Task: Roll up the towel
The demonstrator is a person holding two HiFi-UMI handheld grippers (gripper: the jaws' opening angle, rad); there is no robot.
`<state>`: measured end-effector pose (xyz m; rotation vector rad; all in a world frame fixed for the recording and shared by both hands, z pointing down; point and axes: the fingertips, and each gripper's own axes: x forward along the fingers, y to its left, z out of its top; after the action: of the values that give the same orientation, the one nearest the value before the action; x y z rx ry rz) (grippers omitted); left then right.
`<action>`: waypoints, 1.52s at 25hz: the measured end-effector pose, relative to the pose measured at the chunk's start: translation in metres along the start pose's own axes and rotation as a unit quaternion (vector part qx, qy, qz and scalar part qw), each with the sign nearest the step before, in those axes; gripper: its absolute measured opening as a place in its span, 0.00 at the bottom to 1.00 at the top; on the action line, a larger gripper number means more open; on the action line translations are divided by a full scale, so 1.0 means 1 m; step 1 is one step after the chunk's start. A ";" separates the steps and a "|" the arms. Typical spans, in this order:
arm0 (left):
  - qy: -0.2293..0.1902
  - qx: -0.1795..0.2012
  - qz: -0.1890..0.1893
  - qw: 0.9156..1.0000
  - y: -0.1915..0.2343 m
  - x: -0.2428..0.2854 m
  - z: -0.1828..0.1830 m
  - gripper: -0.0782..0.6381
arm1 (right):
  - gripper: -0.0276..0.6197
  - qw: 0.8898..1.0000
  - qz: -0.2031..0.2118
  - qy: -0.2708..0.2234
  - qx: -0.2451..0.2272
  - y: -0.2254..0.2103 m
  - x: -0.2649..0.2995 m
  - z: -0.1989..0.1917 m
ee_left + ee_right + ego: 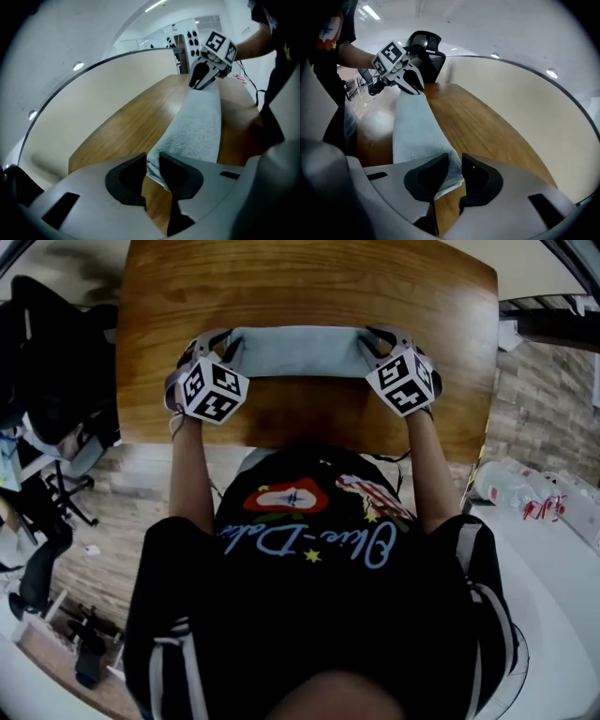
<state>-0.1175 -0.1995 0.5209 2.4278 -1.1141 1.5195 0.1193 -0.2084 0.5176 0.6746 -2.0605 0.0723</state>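
Both left claw (pixel 152 161) and right claw (pixel 455 161) clamp the towel (pixel 300 351) on the table (pixel 309 287), chair (pixel 425 43) beyond.

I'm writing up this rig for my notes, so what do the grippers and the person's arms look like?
Both the left gripper and right gripper have pale grey shells with black curved pads. Each carries a white cube with black square markers. The arms are bare below a black printed T-shirt.
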 end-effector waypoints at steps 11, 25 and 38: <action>-0.068 -0.137 0.019 0.988 0.019 -0.011 0.000 0.25 | 0.14 0.988 0.000 -0.084 0.129 -0.011 -0.006 0.003; -0.321 -0.220 0.071 0.919 0.037 -0.153 0.080 0.18 | 0.08 0.884 -0.048 -0.373 0.278 -0.045 -0.151 0.084; -0.332 -0.162 0.067 0.927 -0.009 -0.187 0.096 0.12 | 0.05 0.900 -0.006 -0.377 0.217 0.019 -0.168 0.120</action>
<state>-0.0862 -0.1320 0.3238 2.7109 -1.5026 0.4354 0.0877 -0.1563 0.3194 1.1147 -2.8249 0.3116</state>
